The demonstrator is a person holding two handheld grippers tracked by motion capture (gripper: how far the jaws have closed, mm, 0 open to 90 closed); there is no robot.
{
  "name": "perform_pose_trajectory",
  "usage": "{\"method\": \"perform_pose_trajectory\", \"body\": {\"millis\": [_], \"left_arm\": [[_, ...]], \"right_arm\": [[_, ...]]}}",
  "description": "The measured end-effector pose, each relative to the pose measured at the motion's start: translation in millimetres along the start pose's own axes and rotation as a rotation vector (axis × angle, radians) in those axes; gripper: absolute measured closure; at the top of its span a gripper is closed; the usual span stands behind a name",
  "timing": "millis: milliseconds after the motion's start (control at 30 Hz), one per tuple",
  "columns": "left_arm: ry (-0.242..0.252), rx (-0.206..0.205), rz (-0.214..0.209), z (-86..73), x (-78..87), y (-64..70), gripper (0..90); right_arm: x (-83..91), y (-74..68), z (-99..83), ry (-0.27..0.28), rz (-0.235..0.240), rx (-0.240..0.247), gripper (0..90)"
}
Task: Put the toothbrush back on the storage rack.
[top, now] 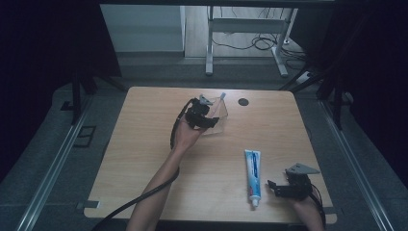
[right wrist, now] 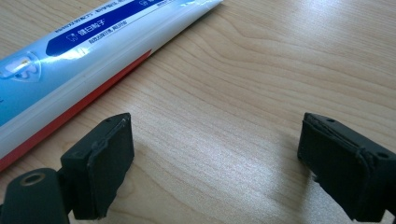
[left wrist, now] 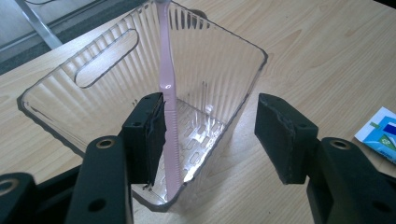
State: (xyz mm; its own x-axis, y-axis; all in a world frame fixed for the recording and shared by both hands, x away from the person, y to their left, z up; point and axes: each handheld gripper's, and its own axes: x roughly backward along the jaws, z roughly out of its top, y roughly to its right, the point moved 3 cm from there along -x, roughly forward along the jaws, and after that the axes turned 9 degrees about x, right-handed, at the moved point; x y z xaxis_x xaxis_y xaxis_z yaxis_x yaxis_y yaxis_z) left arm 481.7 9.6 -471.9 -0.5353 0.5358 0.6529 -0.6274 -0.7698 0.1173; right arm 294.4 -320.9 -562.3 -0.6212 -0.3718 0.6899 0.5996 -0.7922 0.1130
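Observation:
A clear ribbed plastic container (top: pixel 219 115) stands at the back middle of the wooden table (top: pixel 144 159). A pink toothbrush (left wrist: pixel 166 70) stands upright inside the container (left wrist: pixel 210 60), and its top pokes above the rim (top: pixel 222 96). My left gripper (top: pixel 202 117) hovers over the container's near edge. It is open (left wrist: pixel 210 135), and the toothbrush handle rests against the inner face of its left jaw. A blue and white toothpaste tube (top: pixel 253 175) lies flat near the front right. My right gripper (top: pixel 278 188) sits just right of the tube (right wrist: pixel 84 51), open (right wrist: pixel 215 154) over bare wood.
A black round grommet (top: pixel 243 102) is set in the tabletop right of the container. A corner of the toothpaste tube (left wrist: pixel 380 135) shows at the right in the left gripper view. Desk legs (top: pixel 210 43) and cables lie on the floor beyond the table.

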Motion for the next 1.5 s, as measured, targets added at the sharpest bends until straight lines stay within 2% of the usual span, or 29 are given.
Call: {"method": "perform_pose_trajectory", "body": {"millis": [233, 400, 700, 733, 1233, 1500], "left_arm": [[-0.002, 0.002, -0.017, -2.8, 3.9, 1.2, 40.8], [0.005, 0.021, -0.035, -6.7, 8.8, -0.1, 38.9], [0.005, 0.03, -0.063, -11.0, 22.2, -1.3, 31.6], [0.005, 0.04, -0.066, -12.3, 25.5, 0.3, 29.9], [0.0, 0.009, -0.085, -23.9, 42.6, 14.9, 22.0], [-0.002, 0.012, -0.097, -35.7, 48.9, 18.1, 20.9]], "right_arm": [[0.0, 0.0, 0.0, 0.0, 0.0, 0.0, 10.4], [0.0, 0.0, 0.0, 0.0, 0.0, 0.0, 10.4], [0.0, -0.1, 0.0, -0.001, 0.0, 0.0, 10.4], [0.0, -0.1, 0.0, 0.0, 0.0, 0.0, 10.4], [0.0, -0.1, 0.0, 0.0, -0.001, 0.001, 10.4], [0.0, -0.2, 0.0, -0.001, -0.001, 0.0, 10.4]]}}
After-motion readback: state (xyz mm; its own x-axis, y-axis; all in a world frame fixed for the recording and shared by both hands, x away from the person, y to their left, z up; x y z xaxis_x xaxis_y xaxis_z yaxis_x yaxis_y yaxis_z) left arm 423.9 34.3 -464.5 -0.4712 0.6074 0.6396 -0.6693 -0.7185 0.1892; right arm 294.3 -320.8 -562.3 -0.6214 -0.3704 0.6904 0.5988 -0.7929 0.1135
